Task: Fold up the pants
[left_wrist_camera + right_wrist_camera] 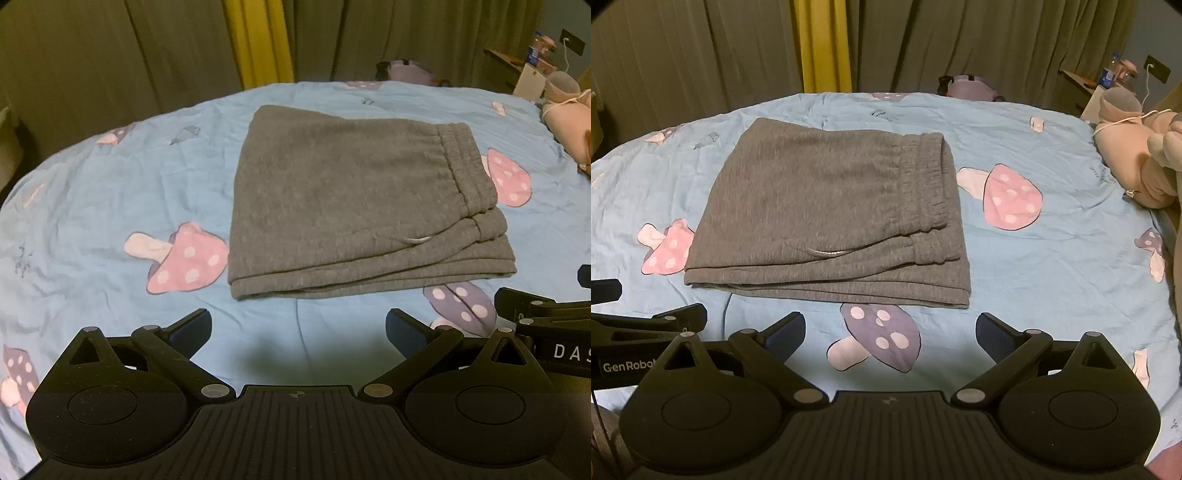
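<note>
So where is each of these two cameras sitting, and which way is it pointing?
Left wrist: rides on the left hand-held gripper, looking forward over its open fingers at the folded pants on the bed; the other gripper's edge shows at right.
Right wrist: rides on the right hand-held gripper, facing the same way, pants ahead and left; the left gripper's edge shows at left.
Shared: pants, bed, curtains.

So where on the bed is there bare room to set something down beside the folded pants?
Free sheet lies left of the grey pants, out to the bed's edge, and right of them toward the pink plush. The near strip between the pants and both open grippers, left gripper and right gripper, is narrower. The far right corner by the plush is crowded.
</note>
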A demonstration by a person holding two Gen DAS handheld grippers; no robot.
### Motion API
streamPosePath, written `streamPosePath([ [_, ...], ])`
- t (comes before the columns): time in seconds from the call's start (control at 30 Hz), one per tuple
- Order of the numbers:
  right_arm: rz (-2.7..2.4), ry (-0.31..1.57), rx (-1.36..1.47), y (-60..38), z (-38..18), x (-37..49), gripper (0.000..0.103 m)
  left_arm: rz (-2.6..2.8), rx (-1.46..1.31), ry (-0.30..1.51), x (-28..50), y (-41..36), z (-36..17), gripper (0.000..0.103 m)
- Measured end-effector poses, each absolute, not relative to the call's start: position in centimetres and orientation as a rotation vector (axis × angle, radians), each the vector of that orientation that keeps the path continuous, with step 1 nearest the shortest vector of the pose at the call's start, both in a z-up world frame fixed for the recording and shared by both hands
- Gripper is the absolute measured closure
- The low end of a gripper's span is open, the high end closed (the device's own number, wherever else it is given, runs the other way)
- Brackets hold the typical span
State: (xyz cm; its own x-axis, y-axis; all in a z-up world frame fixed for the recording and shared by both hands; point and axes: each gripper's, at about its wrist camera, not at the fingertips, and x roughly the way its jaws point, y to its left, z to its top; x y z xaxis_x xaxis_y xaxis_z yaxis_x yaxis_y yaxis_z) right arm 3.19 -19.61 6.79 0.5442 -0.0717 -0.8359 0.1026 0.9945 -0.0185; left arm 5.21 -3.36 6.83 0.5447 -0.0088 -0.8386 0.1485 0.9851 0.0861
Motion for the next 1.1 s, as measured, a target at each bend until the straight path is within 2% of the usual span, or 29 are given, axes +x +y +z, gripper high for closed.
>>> streamPosePath([
  [1.1,-0.113,0.986,0.047,-20.02,7.15,3.19,0.004,-0.097,0.146,0.997,5.34,-3.65,7.06,0.000],
])
